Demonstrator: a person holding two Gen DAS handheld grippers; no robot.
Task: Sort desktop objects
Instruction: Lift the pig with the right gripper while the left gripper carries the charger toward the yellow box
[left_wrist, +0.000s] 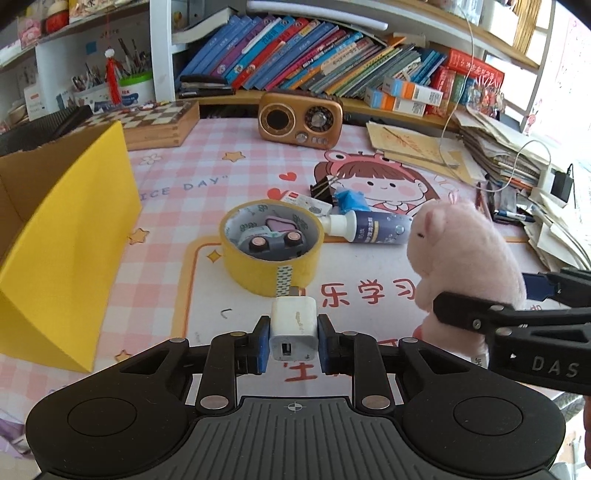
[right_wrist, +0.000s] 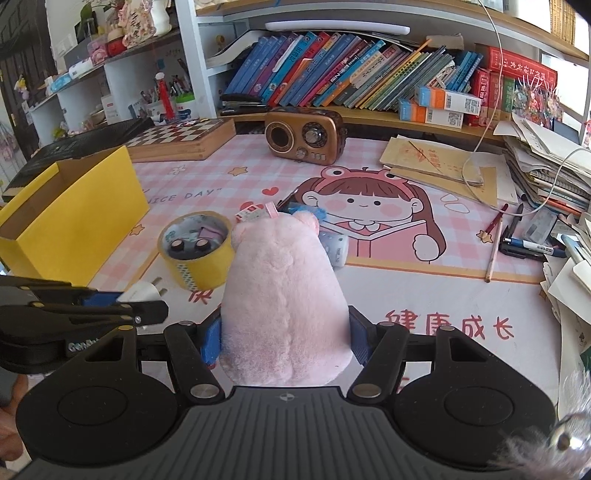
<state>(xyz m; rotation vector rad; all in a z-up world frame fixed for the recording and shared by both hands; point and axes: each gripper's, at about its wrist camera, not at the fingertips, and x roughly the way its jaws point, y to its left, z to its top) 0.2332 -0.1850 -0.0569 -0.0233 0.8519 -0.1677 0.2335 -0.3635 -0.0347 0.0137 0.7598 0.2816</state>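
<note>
Mid-sort, both loaded: left gripper (left_wrist: 293, 341) fingers pinching white charger (left_wrist: 294, 326), right gripper (right_wrist: 286, 338) fingers clamping pink plush (right_wrist: 284, 295) above counter (right_wrist: 424, 291); next probably carry left, release over yellow box (left_wrist: 70, 236).

Brown retro radio (left_wrist: 300, 117), chessboard box (left_wrist: 147, 123), perhaps leaning shelf books (left_wrist: 295, 55).

White charger (left_wrist: 293, 328) and pink plush pig (right_wrist: 286, 310) gripped upright.

Pink plush pig (right_wrist: 284, 295), white charger (left_wrist: 294, 328), yellow box (left_wrist: 70, 236), pink-checked mat (left_wrist: 229, 177)
</note>
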